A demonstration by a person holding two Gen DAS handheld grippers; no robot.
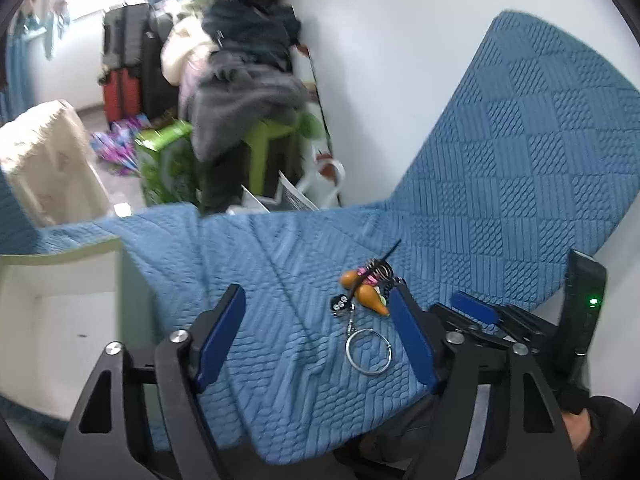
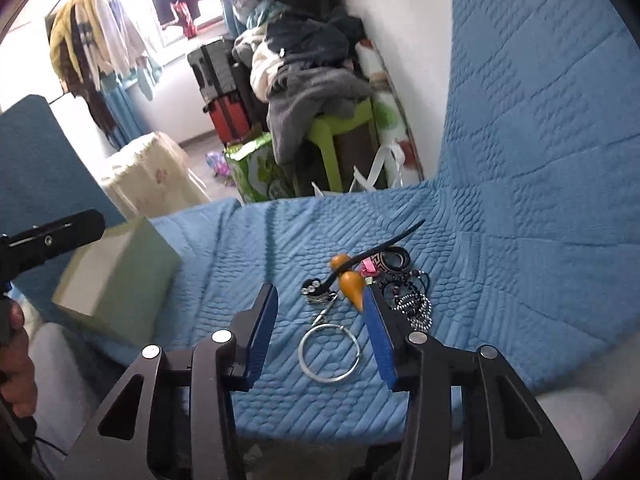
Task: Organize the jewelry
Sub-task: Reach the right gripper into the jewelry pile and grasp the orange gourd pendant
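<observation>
A lived-in home bedroom: a blue quilted bedspread, hanging clothes on a rail, stacked black and red suitcases, and a clothes-heaped green plastic stool.

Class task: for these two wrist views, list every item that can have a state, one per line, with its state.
Left tongs: open, empty, above the quilt.
Right tongs: open, empty.
Silver ring: lying flat, between the right tongs' fingers.
Orange gourd charms: resting on the quilt.
Bead chain: heaped loosely.
White box: open-topped.
Blue quilt: spread out.
</observation>
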